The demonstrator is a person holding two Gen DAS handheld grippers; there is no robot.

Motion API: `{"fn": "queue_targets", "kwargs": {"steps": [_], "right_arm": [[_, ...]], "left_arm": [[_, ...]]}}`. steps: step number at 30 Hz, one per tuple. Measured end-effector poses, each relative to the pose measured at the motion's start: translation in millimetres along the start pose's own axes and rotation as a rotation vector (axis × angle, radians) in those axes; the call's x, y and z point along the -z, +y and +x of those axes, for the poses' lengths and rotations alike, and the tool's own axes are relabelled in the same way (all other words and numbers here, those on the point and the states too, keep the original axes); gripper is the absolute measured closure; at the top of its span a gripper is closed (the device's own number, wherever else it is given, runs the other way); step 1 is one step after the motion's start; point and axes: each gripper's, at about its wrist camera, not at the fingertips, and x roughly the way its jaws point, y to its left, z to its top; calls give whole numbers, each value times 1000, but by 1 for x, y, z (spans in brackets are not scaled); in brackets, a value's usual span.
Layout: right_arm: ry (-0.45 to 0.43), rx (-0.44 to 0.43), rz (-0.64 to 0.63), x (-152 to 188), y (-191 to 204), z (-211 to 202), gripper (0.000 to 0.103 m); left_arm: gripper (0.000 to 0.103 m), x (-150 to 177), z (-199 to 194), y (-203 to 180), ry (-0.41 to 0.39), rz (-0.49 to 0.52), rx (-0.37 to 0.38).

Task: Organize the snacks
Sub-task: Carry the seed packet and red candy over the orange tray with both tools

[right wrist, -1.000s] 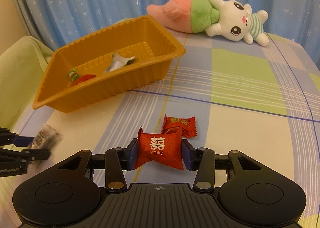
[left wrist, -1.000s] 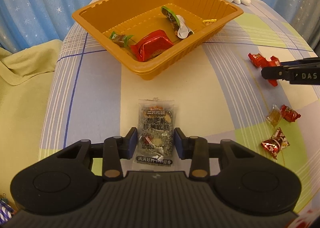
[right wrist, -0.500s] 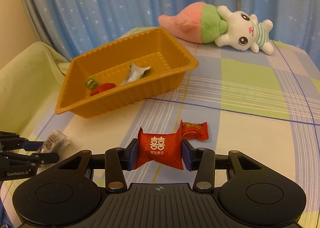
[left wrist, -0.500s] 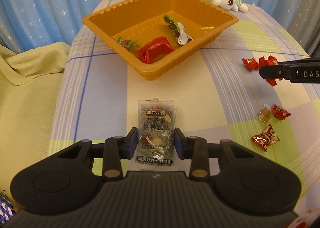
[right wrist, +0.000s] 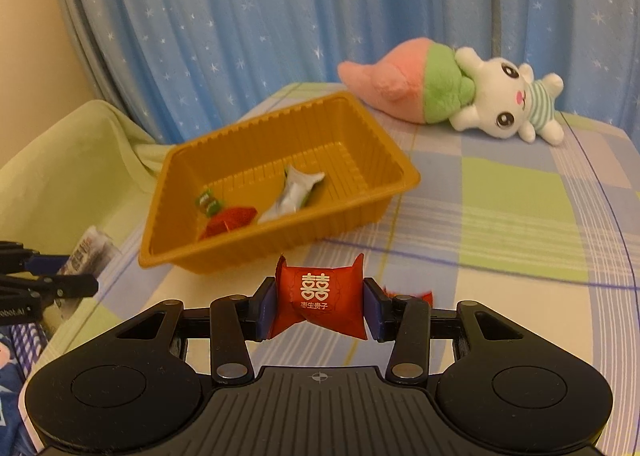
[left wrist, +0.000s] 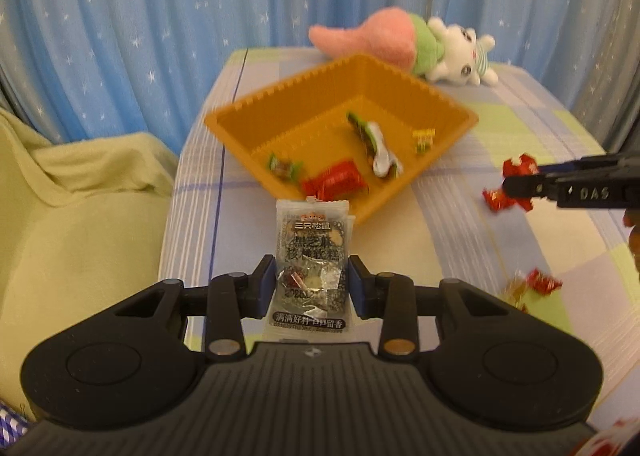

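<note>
My left gripper (left wrist: 312,282) is shut on a clear black-sesame snack packet (left wrist: 312,252) and holds it raised above the table in front of the orange tray (left wrist: 360,68). My right gripper (right wrist: 319,306) is shut on a red candy pouch (right wrist: 320,302) with white characters, lifted near the tray (right wrist: 224,136). The tray holds a red pouch (left wrist: 334,184), a green-and-silver wrapper (left wrist: 376,144) and small candies. The right gripper shows in the left wrist view (left wrist: 520,186); the left gripper shows in the right wrist view (right wrist: 68,270).
Loose red candies (left wrist: 496,200) and more wrapped candies (left wrist: 536,284) lie on the checked tablecloth at the right. A plush rabbit toy (right wrist: 480,96) lies behind the tray. A green blanket (left wrist: 80,216) lies left of the table. A blue star curtain hangs behind.
Both grippers have risen off the table with their snacks, and both views have tilted up; the tray now looks farther below and ahead.
</note>
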Motion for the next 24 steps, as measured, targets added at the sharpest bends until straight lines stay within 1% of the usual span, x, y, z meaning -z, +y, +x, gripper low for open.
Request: {"fn": "queue_targets", "kwargs": {"steps": [6, 10, 19, 24], "right_arm": [[-34, -25, -5, -29, 2, 11, 58], [-51, -38, -4, -48, 2, 24, 58], [-56, -43, 18, -90, -8, 64, 58], [-49, -33, 15, -104, -12, 86, 58]], "left_arm": [[68, -36, 11, 1, -51, 23, 2], [68, -61, 29, 0, -60, 37, 19], [68, -112, 86, -3, -26, 77, 40], [68, -131, 117, -5, 1, 80, 46]]}}
